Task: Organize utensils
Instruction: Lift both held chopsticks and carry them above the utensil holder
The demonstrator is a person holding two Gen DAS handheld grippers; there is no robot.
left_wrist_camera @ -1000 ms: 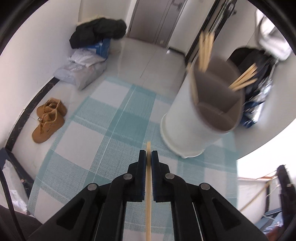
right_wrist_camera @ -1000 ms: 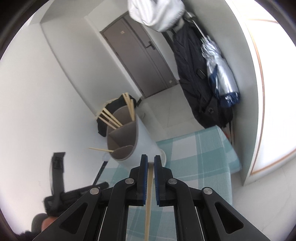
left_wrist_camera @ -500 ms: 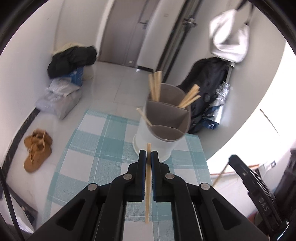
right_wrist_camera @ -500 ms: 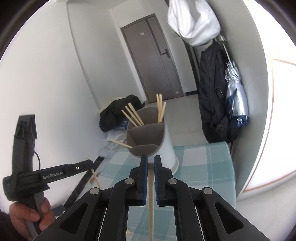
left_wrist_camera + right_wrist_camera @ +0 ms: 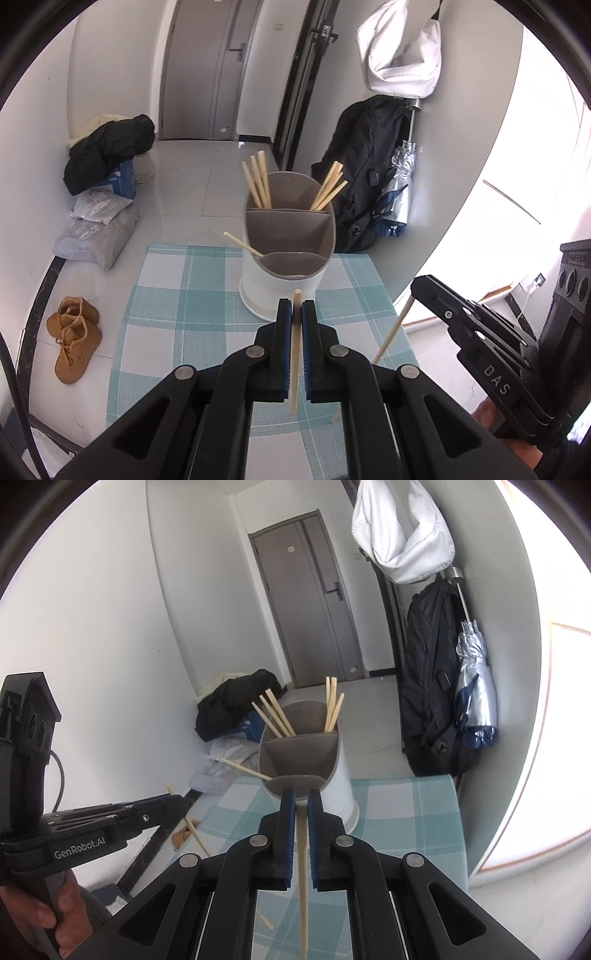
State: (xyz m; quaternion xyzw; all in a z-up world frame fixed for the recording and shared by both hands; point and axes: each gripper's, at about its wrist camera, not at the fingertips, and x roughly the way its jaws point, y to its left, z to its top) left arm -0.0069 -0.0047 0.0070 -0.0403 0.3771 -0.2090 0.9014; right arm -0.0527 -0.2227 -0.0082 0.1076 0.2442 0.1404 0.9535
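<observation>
Left gripper (image 5: 296, 308) clamps a chopstick (image 5: 294, 354); right gripper (image 5: 300, 798) clamps another chopstick (image 5: 303, 897), its tip hidden between the jaws. Holder (image 5: 284, 273) stands at the table's (image 5: 177, 314) far edge; a loose stick's (image 5: 266, 919) ends are cut off.

left wrist: above table, angled down, near | right wrist: lower, flatter | shared: utensil holder (image 5: 288, 254) (image 5: 306, 771)

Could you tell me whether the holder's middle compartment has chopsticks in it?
No, the holder's middle compartment is empty; chopsticks stand only in the back ones.
</observation>
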